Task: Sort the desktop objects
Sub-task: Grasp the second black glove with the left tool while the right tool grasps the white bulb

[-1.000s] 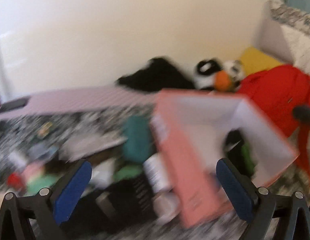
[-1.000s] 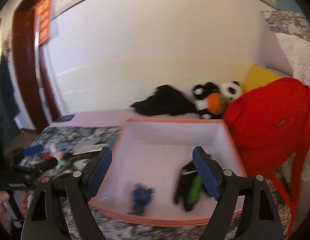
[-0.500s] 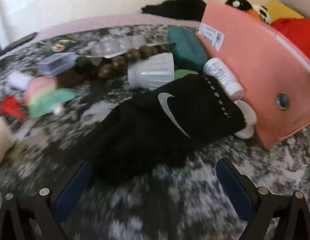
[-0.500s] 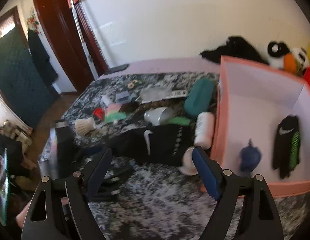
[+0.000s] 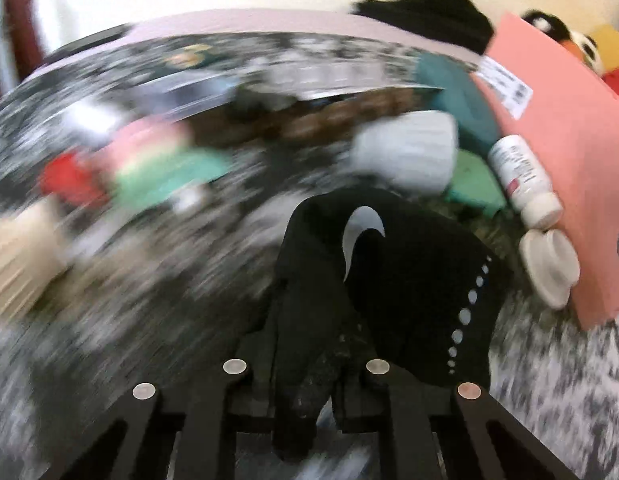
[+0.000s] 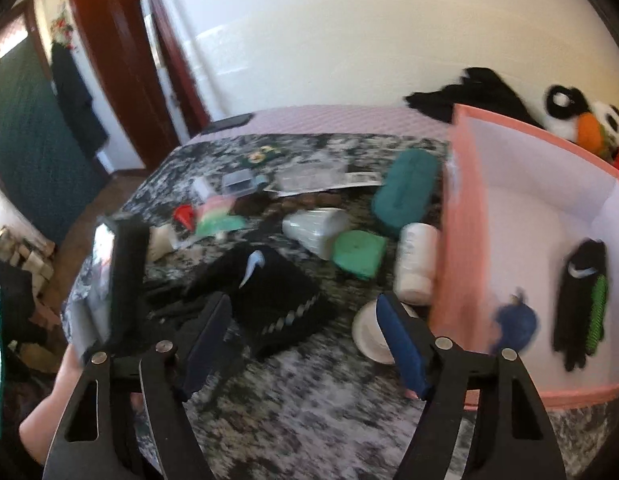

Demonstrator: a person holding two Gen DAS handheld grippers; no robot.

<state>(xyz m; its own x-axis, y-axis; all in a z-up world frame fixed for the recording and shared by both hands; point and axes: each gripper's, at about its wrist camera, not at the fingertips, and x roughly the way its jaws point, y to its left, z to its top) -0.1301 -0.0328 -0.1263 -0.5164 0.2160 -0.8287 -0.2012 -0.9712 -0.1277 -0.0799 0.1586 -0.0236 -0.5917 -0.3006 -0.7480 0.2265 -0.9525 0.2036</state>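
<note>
1. A black Nike sock [image 5: 389, 272] sits low in the middle of the left wrist view, bunched up, its white swoosh curling near the top and a line of pale dots running down its right side.
2. The left gripper [image 5: 305, 364] has its jaws drawn close together on the near end of that sock, and the cloth is pinched between them.
3. In the right wrist view the same sock [image 6: 269, 292] lies left of centre on the grey marbled cloth [image 6: 309, 412].
4. The right gripper [image 6: 305, 344] hangs over the cloth at the bottom of its own frame, blue pads spread wide with nothing between them.
5. Just right of the sock a white round lid [image 5: 549, 268] touches the wall of a pink box [image 5: 569, 160], and a white pill bottle [image 5: 525, 180] lies on its side against the same wall.
6. Inside the box, at the right of the right wrist view, lie a second black sock with green stripes [image 6: 581, 304] and a small blue object [image 6: 515, 324], too blurred to name.
7. Above the held sock is a toppled white ribbed cup [image 6: 313, 230], with a green pad [image 6: 359, 254] beside it and a teal pouch [image 6: 405, 192] near the box.
8. Further left are a red piece [image 6: 183, 214], a clear plastic case [image 6: 239, 184] and a string of brown beads [image 6: 305, 202].
9. A plush toy with an orange beak [image 6: 585, 124] sits behind the box at the upper right.
</note>
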